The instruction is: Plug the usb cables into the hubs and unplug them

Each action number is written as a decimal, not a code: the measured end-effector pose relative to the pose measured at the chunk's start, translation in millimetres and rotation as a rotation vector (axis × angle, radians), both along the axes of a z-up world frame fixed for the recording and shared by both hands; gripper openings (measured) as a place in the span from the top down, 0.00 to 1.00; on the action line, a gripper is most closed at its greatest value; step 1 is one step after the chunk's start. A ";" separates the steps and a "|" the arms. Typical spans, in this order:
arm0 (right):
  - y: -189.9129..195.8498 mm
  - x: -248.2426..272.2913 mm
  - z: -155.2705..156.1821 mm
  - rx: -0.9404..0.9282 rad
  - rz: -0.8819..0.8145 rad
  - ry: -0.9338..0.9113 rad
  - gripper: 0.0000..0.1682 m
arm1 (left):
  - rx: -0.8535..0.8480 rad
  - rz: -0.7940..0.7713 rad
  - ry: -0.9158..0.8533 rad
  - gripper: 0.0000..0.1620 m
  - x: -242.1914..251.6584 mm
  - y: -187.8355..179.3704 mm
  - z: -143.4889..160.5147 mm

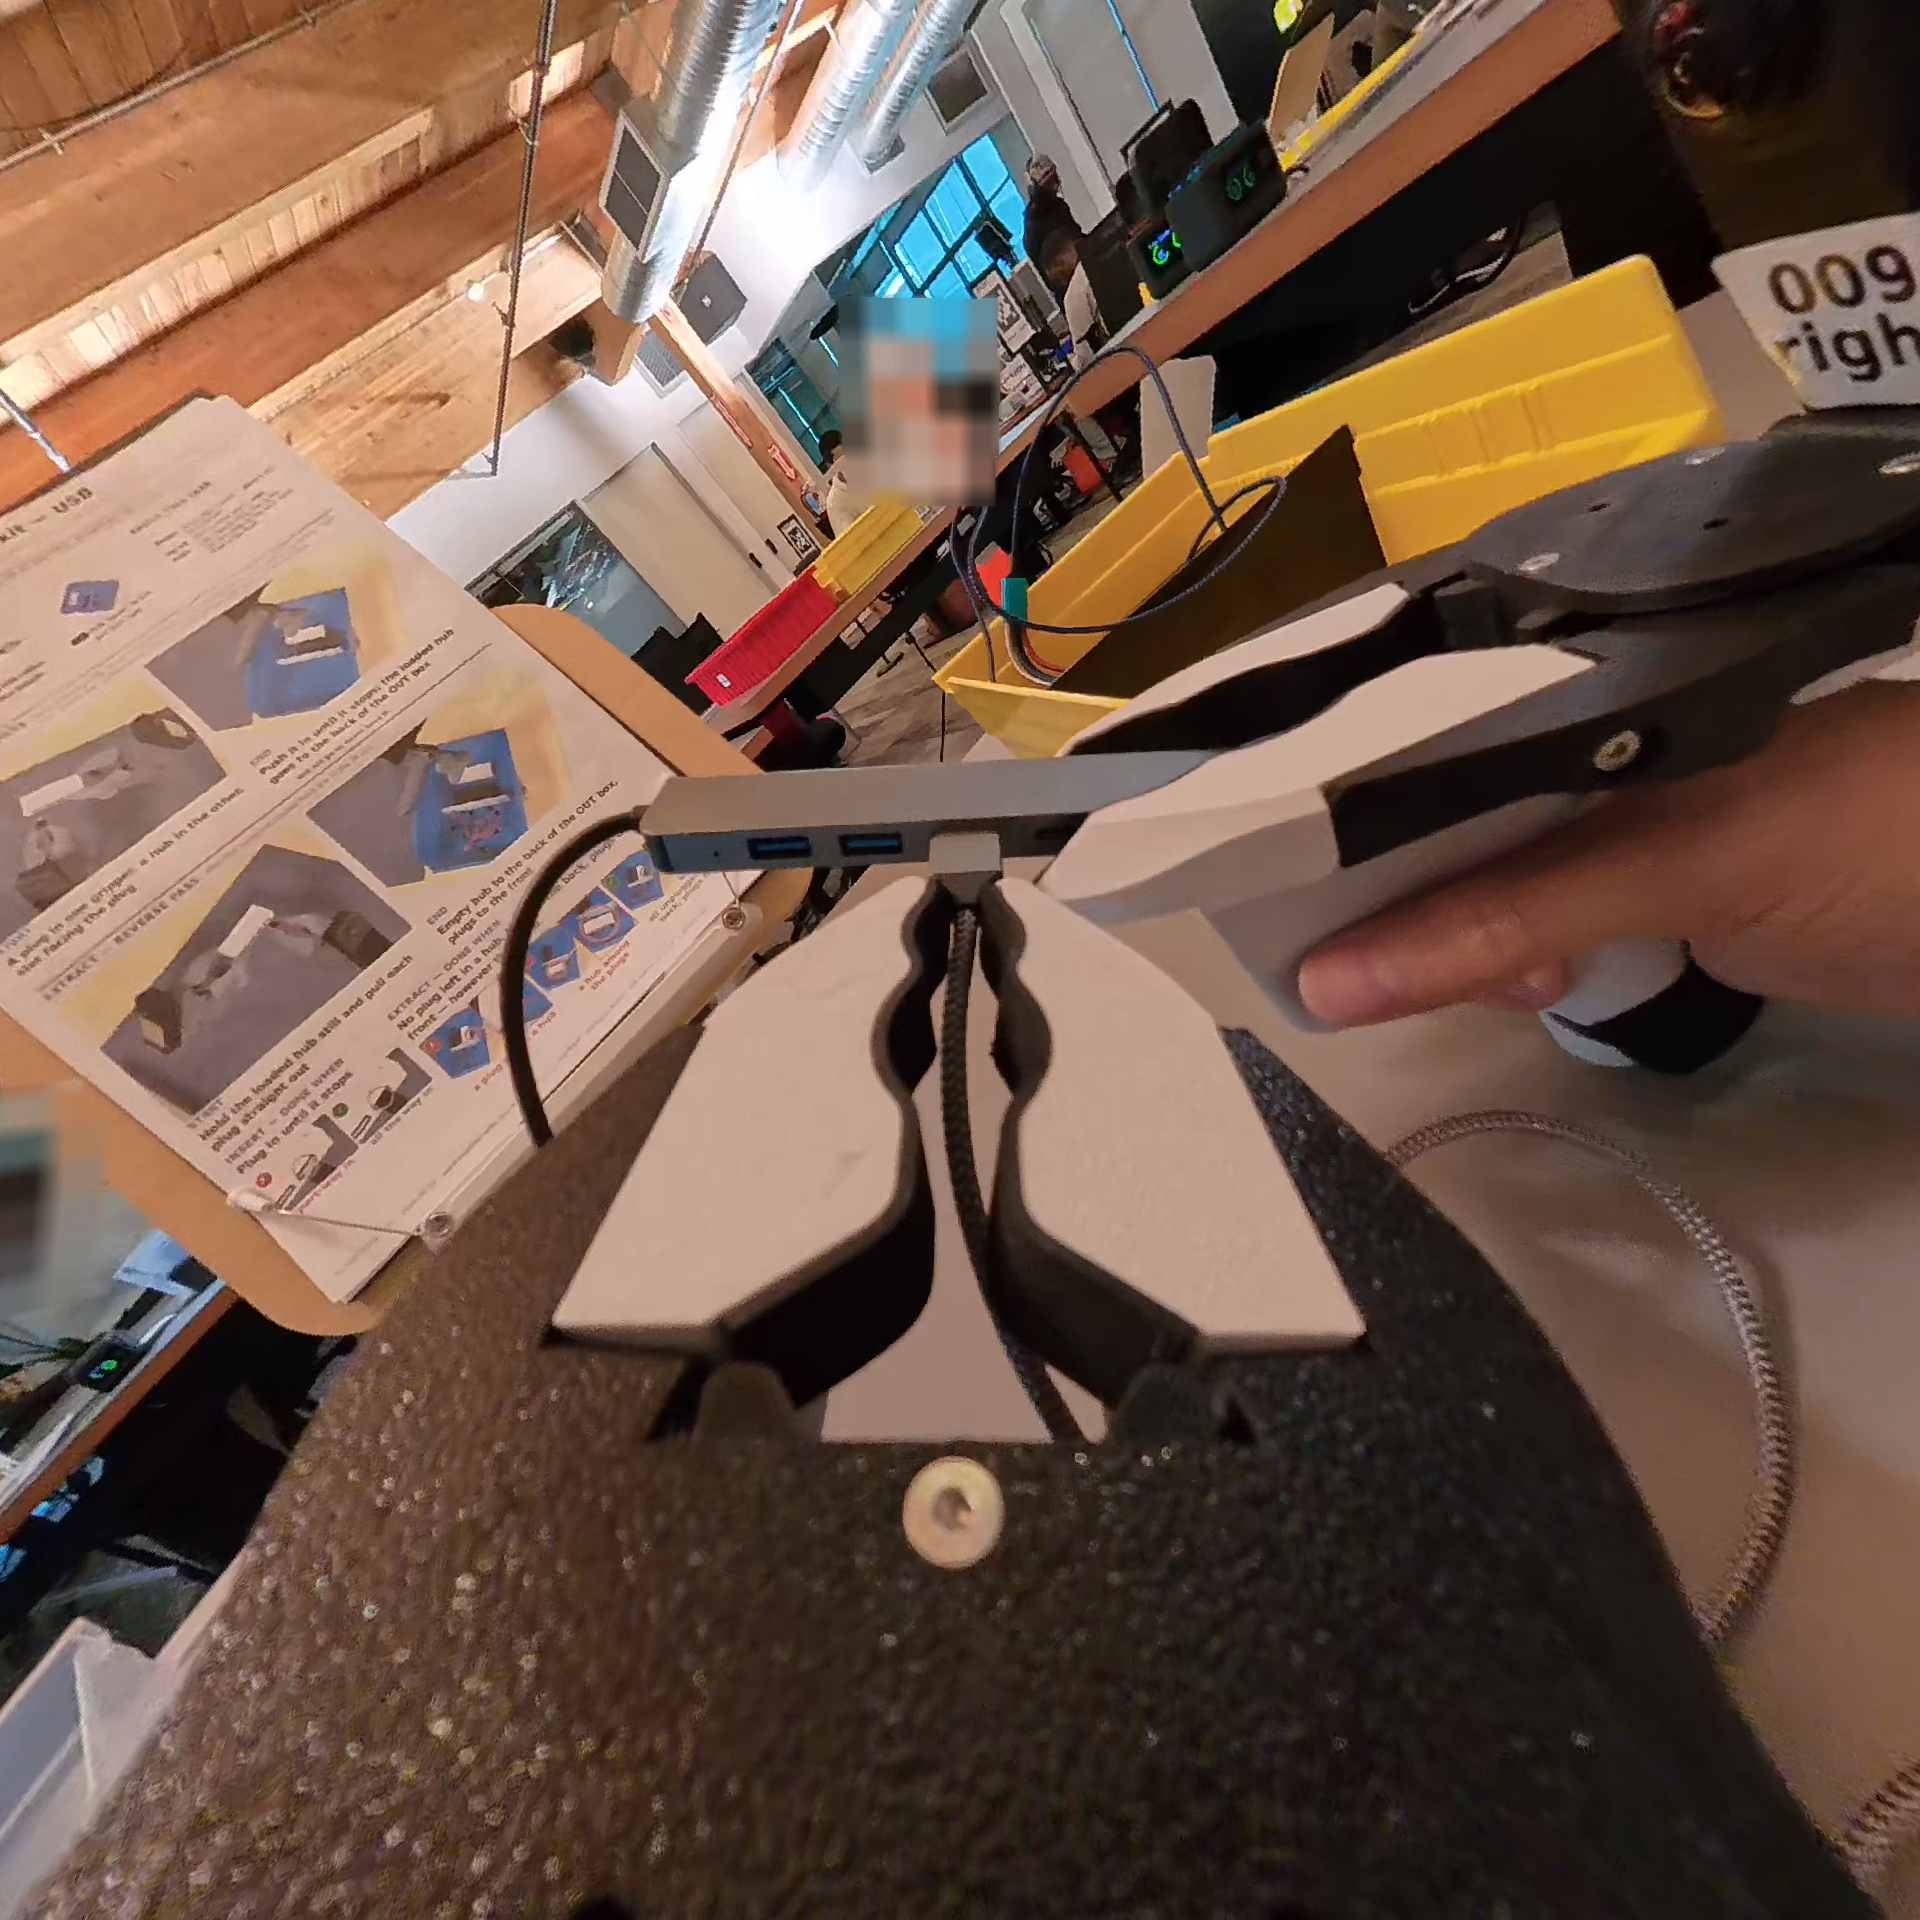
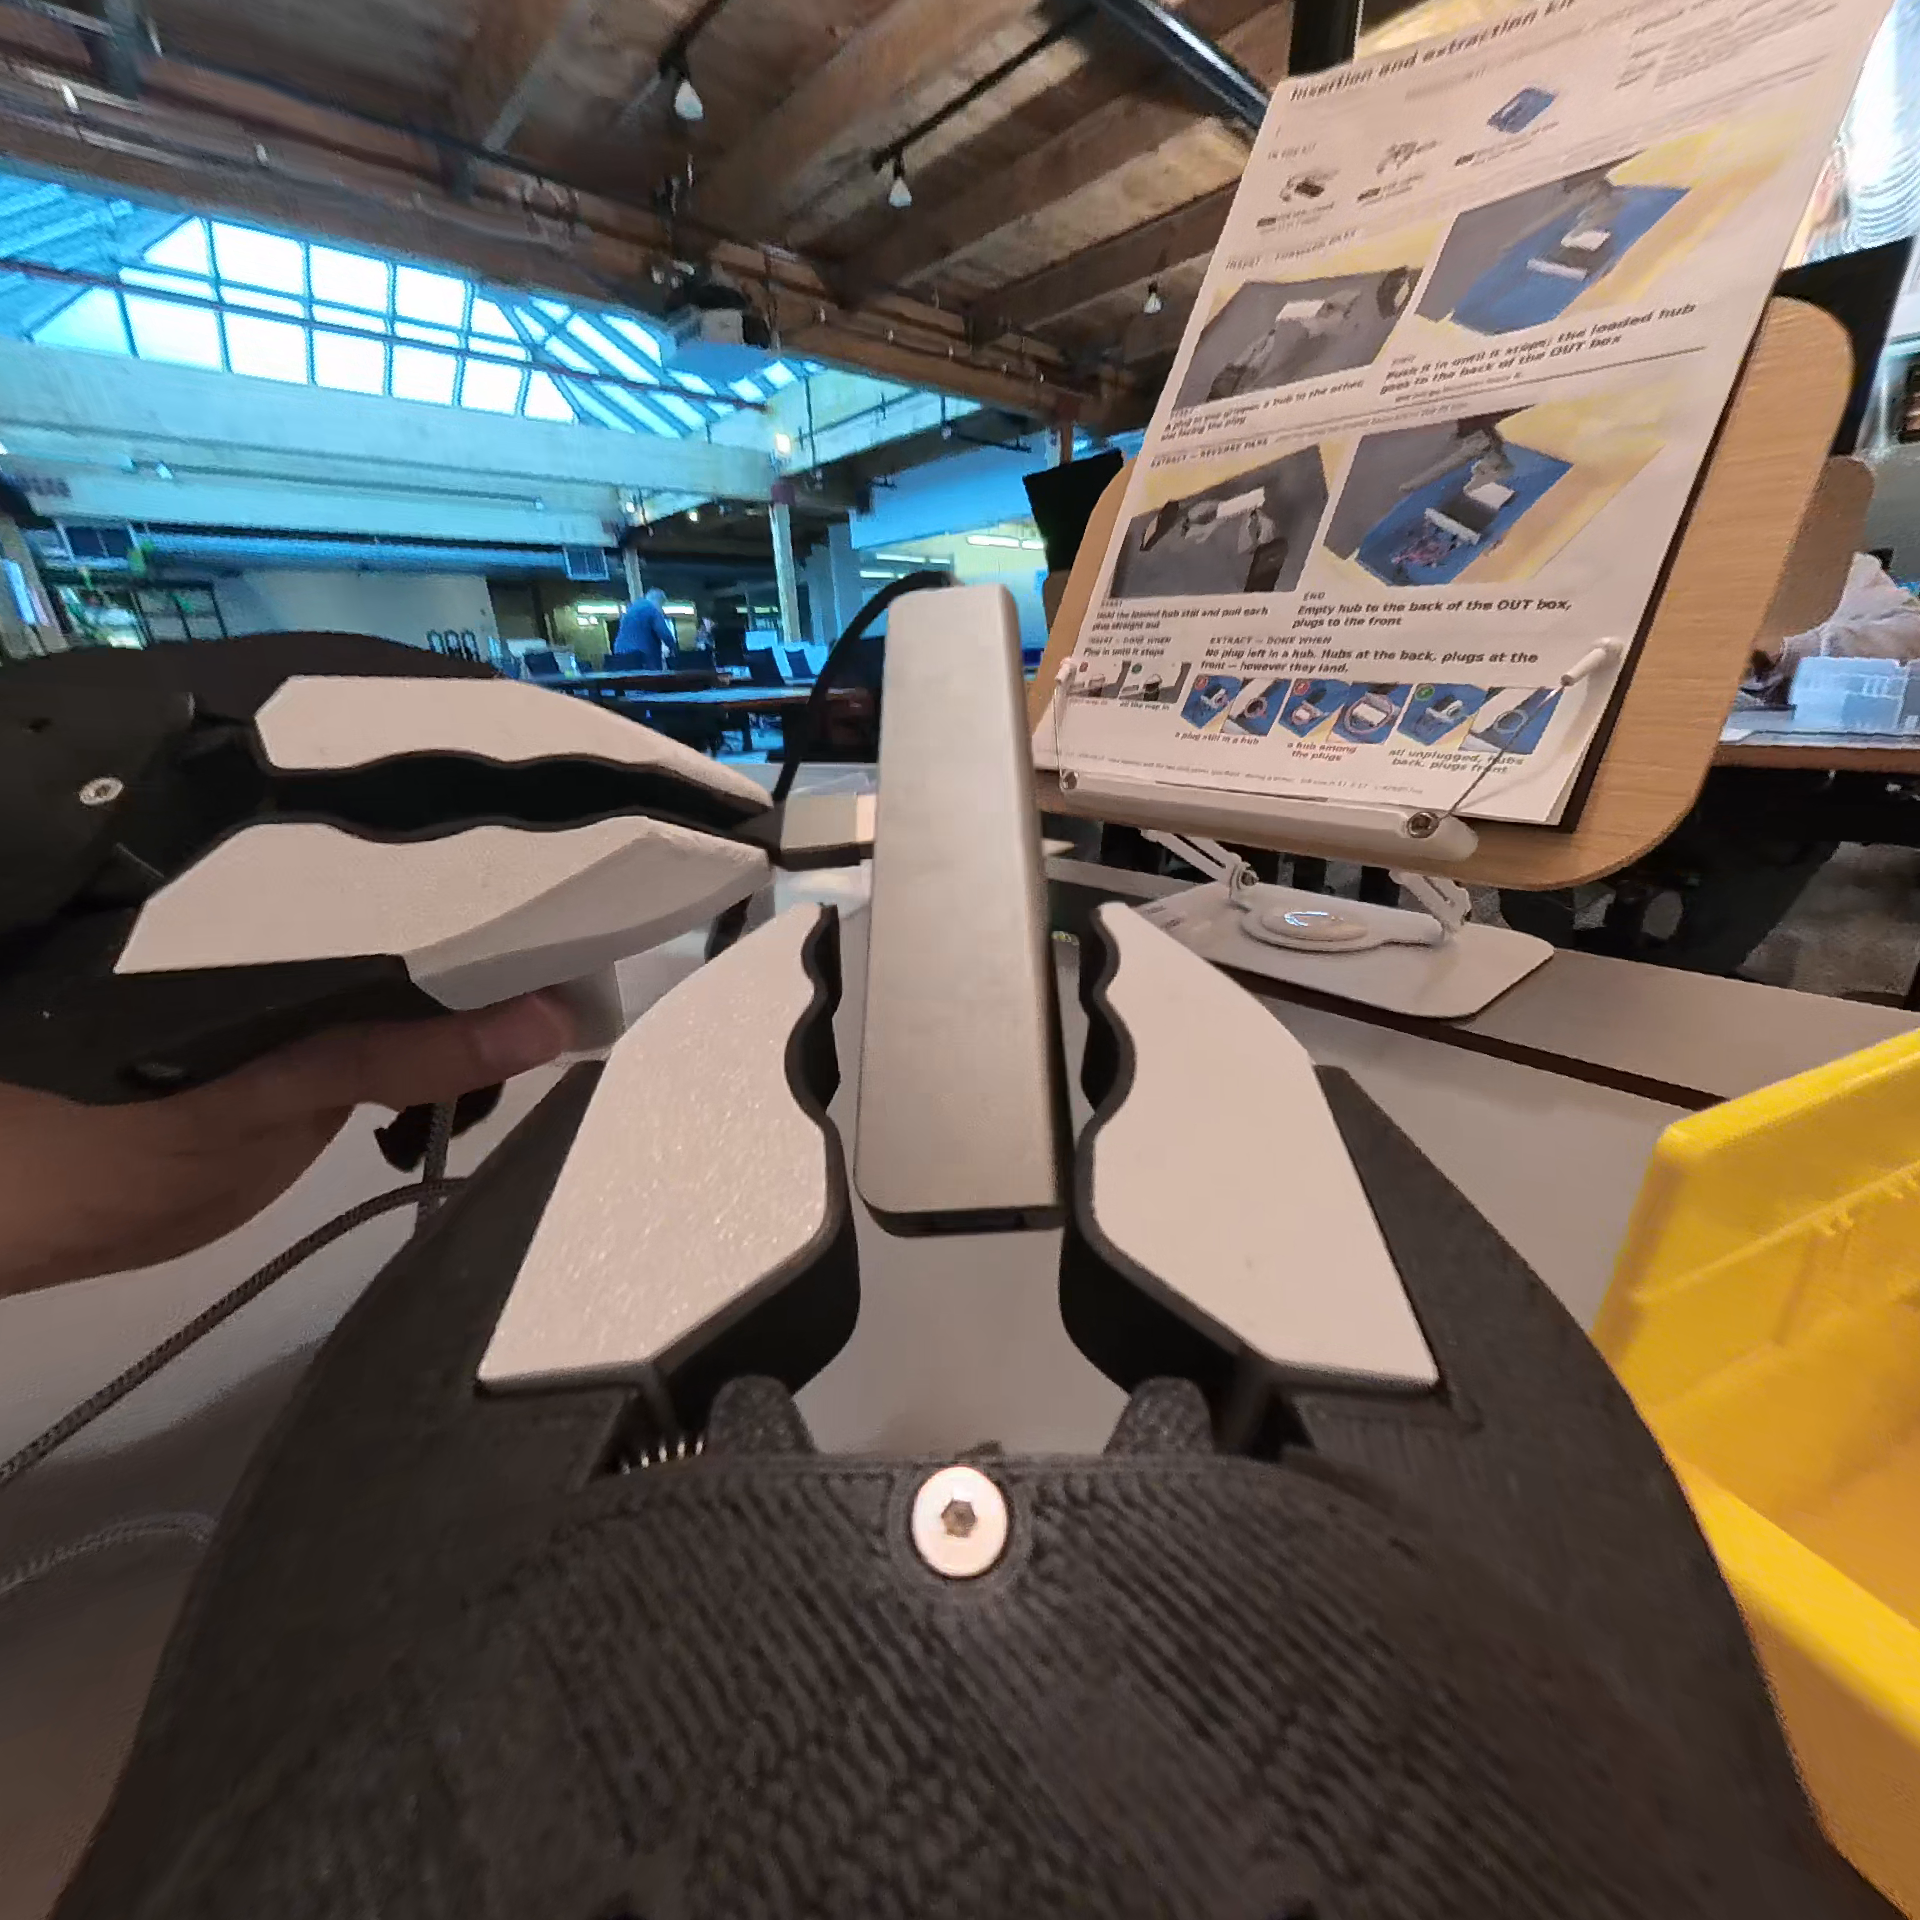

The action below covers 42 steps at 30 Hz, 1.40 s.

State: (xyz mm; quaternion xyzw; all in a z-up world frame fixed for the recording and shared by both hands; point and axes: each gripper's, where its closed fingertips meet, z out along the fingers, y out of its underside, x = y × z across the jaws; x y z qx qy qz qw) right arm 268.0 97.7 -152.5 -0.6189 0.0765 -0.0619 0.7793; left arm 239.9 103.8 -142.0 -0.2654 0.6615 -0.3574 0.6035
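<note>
Left claw (image 1: 966,904): your left claw is pinched narrow on a silver USB plug (image 1: 966,854), with its braided cable (image 1: 961,1039) running back between the two white fingers (image 1: 769,1122).
Plug: it sits in a port on the long edge of the grey hub (image 1: 894,800); how deep it sits cannot be told.
Hub: a slim grey bar held level in the air above the counter (image 1: 1558,1299), with two blue ports at 9 o'clock of the plug.
Hub's own lead: a black cable (image 1: 520,997) leaves the hub's end at 9 o'clock and loops down toward 6 o'clock.
Right claw (image 2: 961,935): your right claw grips the hub by its other end, fingers (image 2: 675,1143) closed against both long sides; in the left wrist view it comes in from 3 o'clock.
Hands: your right hand (image 1: 1714,883) wraps the right claw's handle; your left hand (image 2: 208,1143) shows under the left claw at 9 o'clock in the right wrist view.
Loose cable: the braided cable curls on the counter at 4 o'clock in the left wrist view.
Yellow bin (image 1: 1403,499): it stands on the counter behind the right claw, at 1 o'clock, with cables hanging over its rim.
Instruction sheet (image 1: 260,810): a printed page on a wooden stand (image 2: 1714,623), at 9 o'clock in the left wrist view.
</note>
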 end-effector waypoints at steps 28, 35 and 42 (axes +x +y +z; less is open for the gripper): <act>-7.9 0.0 13.3 0.091 0.011 0.045 0.80 | -0.127 -0.005 0.046 0.97 0.4 -3.3 1.3; -7.1 0.4 11.9 0.093 0.051 0.104 0.81 | -0.156 -0.001 0.041 0.97 0.7 -3.9 2.2; -7.4 0.8 10.8 0.087 0.051 0.107 0.81 | -0.175 0.008 0.043 0.96 1.8 -4.9 1.6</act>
